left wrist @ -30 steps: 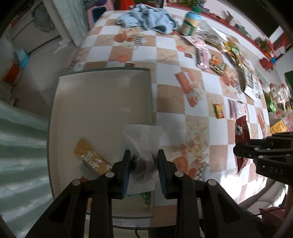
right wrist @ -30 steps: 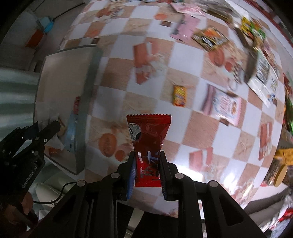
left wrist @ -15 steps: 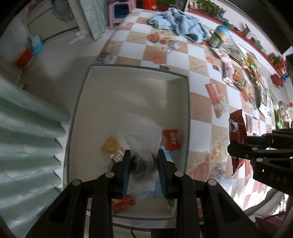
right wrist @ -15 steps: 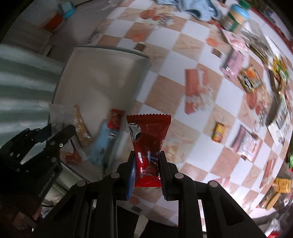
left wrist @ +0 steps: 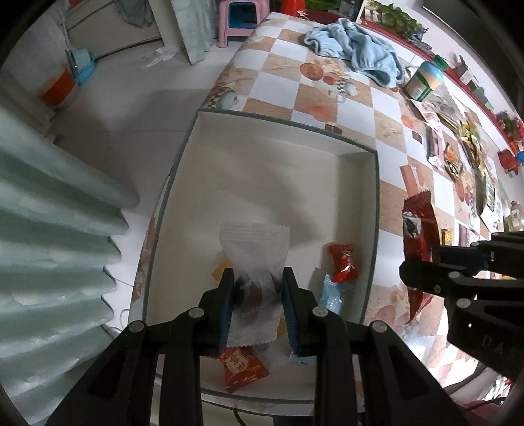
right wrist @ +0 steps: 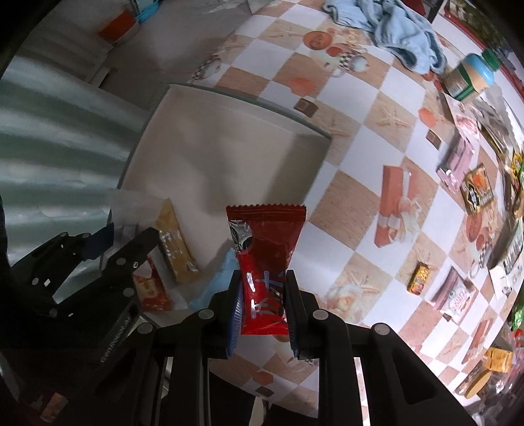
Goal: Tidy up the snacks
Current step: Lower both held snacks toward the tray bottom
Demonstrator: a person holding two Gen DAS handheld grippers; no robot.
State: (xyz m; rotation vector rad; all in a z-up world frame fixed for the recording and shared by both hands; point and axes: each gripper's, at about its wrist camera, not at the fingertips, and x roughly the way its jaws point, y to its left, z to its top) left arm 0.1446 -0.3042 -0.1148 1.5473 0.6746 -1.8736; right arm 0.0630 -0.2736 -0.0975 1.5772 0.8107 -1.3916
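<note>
1. Checkered orange-and-white tablecloth with printed teapots and fruit covers the table; pale tiled floor to its left, pink stool at the far end.
2. Pleated grey-green curtain fills the left side.
3. Blue towel and a green-lidded jar lie far; loose snack packets scatter along the right.
4. White tray sits at the table's near-left edge, holding red, yellow and blue wrapped snacks.
5. Left gripper is clamped on a translucent white snack packet, above the tray.
6. Right gripper is clamped on a red snack packet, over the tray's right rim.
</note>
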